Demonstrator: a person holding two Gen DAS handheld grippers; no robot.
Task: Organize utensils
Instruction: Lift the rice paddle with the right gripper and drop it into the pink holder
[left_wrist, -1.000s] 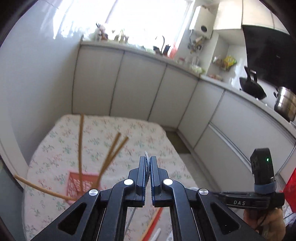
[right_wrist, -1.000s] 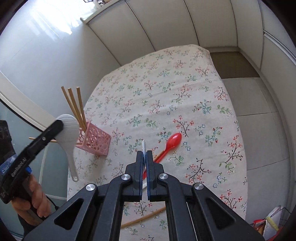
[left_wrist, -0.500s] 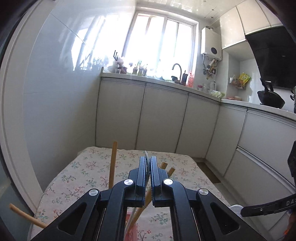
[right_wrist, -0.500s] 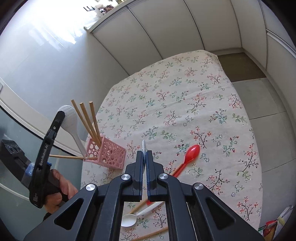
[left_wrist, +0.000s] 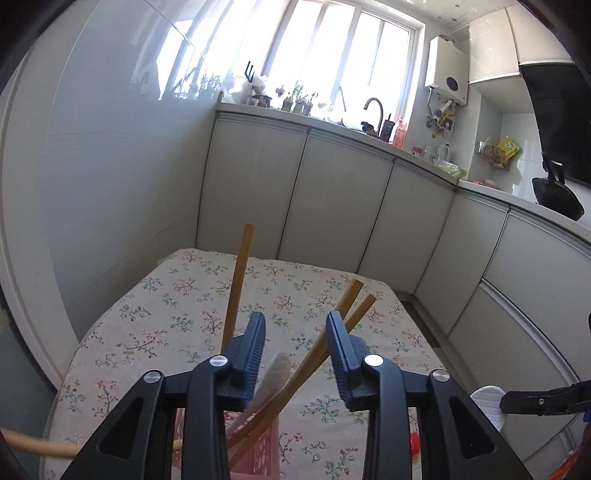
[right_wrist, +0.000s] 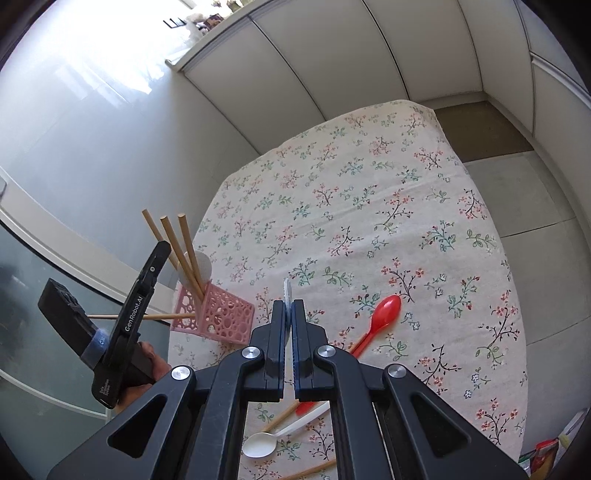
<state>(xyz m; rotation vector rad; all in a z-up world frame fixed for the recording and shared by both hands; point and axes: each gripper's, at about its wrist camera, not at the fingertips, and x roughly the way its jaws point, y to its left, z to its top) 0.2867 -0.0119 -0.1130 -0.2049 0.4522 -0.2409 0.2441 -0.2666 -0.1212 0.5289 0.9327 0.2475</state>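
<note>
- The left gripper stands partly open; its jaws have just been opening, and nothing is pinched between the pads. Below the gap, a white spoon leans in the pink holder, loose from the jaws.
- Seen from the right wrist, the pink holder stands near the table's 9 o'clock edge, a perforated square cup on the floral tablecloth.
- Three wooden chopsticks rise from the holder toward 11 o'clock; a fourth stick juts sideways from its wall toward 9 o'clock, passing behind the left gripper.
- In the left wrist view one chopstick stands at 12 o'clock beside the left jaw, and two more cross behind the right jaw toward 1 o'clock, crowding the opening over the holder.
- The right gripper is closed tight on a thin white utensil, whose tip pokes out above the fingertips; what kind it is cannot be told.
- A red spoon lies on the cloth at 3 o'clock of the right gripper's tips, its handle running under the gripper.
- At 6 o'clock, partly hidden by the gripper body, lie another white spoon and two loose chopsticks.
- A person's hand grips the left gripper's handle at 8 o'clock.
- White cabinets and a windowed counter line the far side at 12 o'clock.
</note>
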